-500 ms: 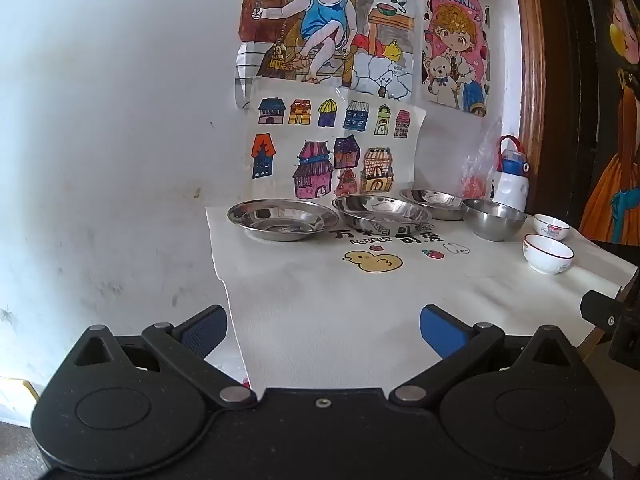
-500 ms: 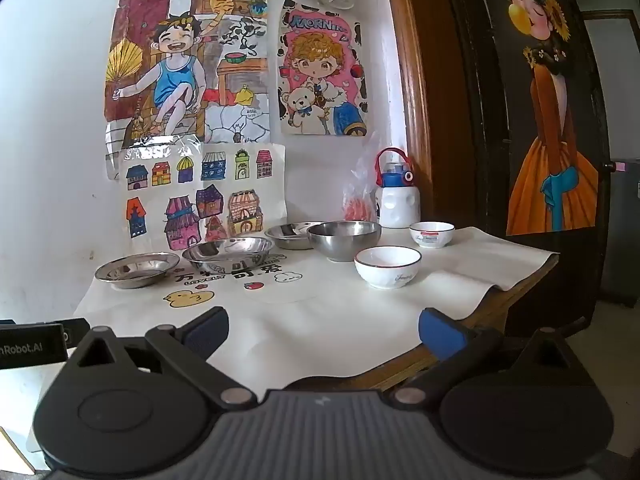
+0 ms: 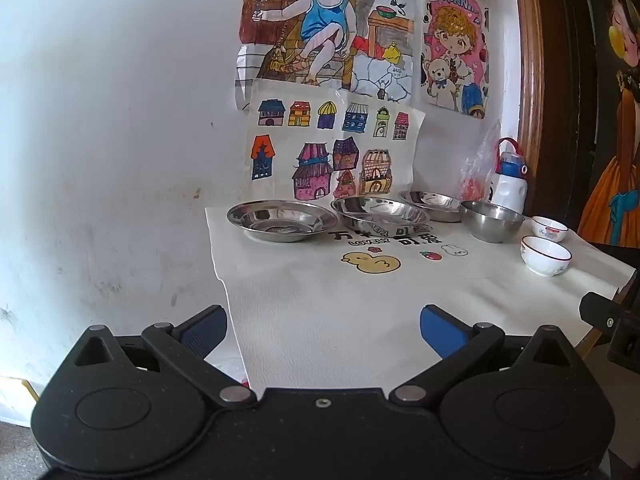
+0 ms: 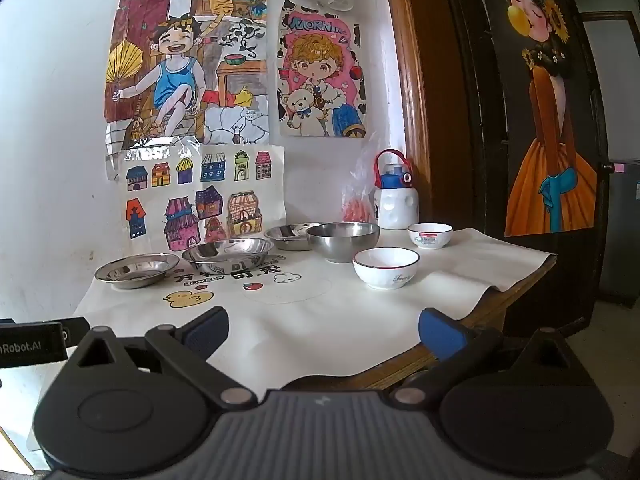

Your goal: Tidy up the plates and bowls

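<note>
Three steel plates stand in a row at the back of the table: left plate [image 3: 282, 221] [image 4: 137, 270], middle plate [image 3: 378, 213] [image 4: 227, 254], right plate [image 3: 430, 204] [image 4: 290, 236]. A steel bowl [image 3: 491, 221] [image 4: 343, 240] sits to their right. Two white bowls with red rims stand further right: the near one [image 3: 546, 255] [image 4: 386, 268] and the far one [image 3: 549, 229] [image 4: 430, 235]. My left gripper [image 3: 323, 330] is open and empty over the table's front edge. My right gripper [image 4: 323, 330] is open and empty, also short of the dishes.
A white cloth [image 3: 320, 292] [image 4: 320, 320] with a duck print covers the table. A white and blue bottle [image 4: 396, 194] and a plastic bag [image 4: 356, 204] stand at the back by the wall. A wooden door frame [image 4: 416, 100] rises on the right. Drawings hang on the wall.
Both views have shifted very slightly; the grippers stay open and the dishes have not moved.
</note>
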Available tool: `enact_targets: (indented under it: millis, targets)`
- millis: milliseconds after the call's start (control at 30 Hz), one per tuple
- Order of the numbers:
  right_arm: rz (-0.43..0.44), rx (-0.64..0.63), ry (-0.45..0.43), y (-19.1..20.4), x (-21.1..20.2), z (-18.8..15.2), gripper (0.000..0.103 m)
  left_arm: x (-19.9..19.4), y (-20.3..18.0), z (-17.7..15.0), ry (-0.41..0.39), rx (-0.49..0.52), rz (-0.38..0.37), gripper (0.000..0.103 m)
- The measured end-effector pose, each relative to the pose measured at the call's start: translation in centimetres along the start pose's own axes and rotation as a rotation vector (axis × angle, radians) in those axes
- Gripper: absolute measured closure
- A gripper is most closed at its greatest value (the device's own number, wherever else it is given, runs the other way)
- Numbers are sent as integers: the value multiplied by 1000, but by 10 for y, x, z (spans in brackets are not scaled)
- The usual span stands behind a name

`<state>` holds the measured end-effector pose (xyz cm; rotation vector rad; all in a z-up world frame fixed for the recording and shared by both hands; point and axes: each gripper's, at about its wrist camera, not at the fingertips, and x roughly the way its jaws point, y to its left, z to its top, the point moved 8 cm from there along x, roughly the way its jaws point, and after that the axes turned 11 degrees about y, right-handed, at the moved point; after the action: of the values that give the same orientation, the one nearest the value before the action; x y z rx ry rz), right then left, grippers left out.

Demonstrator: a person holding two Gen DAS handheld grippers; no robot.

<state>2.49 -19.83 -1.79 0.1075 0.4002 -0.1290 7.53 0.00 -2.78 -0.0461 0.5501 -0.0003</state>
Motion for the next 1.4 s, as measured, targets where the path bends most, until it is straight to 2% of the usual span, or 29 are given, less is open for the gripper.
enact_targets:
  millis: [1400]
  targets:
    - [-1, -3, -3, 0, -4, -1, 0, -4, -2, 2, -5, 3, 1, 1]
